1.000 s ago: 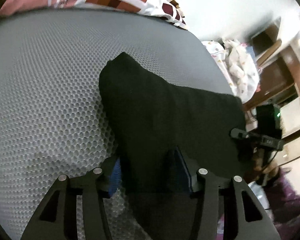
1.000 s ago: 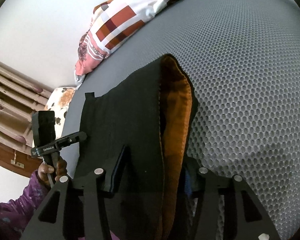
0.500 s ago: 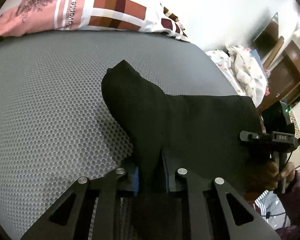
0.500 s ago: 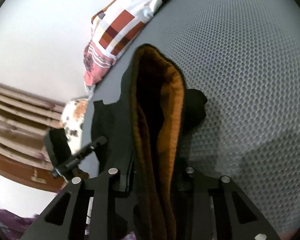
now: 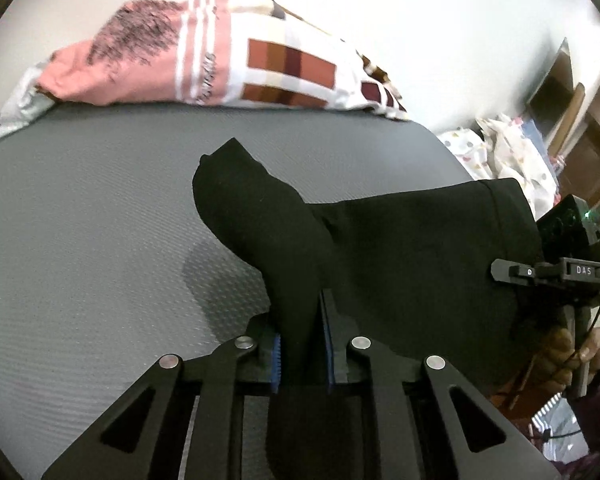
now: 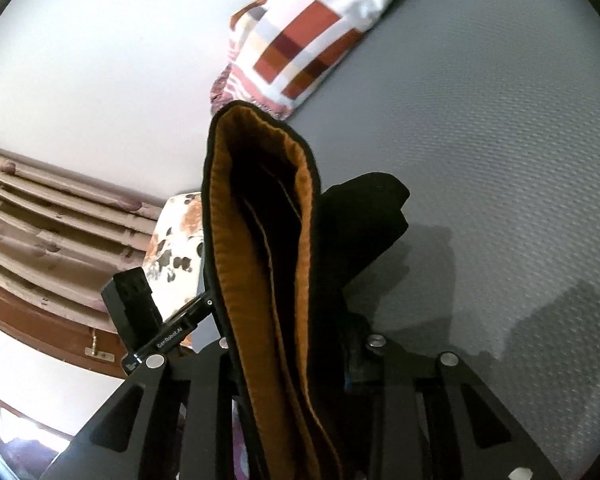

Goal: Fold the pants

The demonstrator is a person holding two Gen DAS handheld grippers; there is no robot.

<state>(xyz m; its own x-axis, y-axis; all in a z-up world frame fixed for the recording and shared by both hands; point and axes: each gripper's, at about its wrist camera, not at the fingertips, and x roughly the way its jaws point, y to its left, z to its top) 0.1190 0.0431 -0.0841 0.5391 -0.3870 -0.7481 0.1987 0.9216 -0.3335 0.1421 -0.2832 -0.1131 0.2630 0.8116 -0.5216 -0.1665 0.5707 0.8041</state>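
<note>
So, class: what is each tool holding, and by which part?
Both hold the pants: the left tool pinches a black fabric fold, the right tool the orange-lined edge.

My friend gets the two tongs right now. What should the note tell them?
Left tongs: shut on a black edge of the pants.
Right tongs: shut on the waistband end, where the orange lining shows.
Where: the pants hang bunched between both tongs, partly raised off the grey mattress; a patterned pillow lies at the far edge.
Done: both ends gripped and raised.
Left: no tidy fold yet. Probably carry the held edge over, lay it flat, then let go.
</note>
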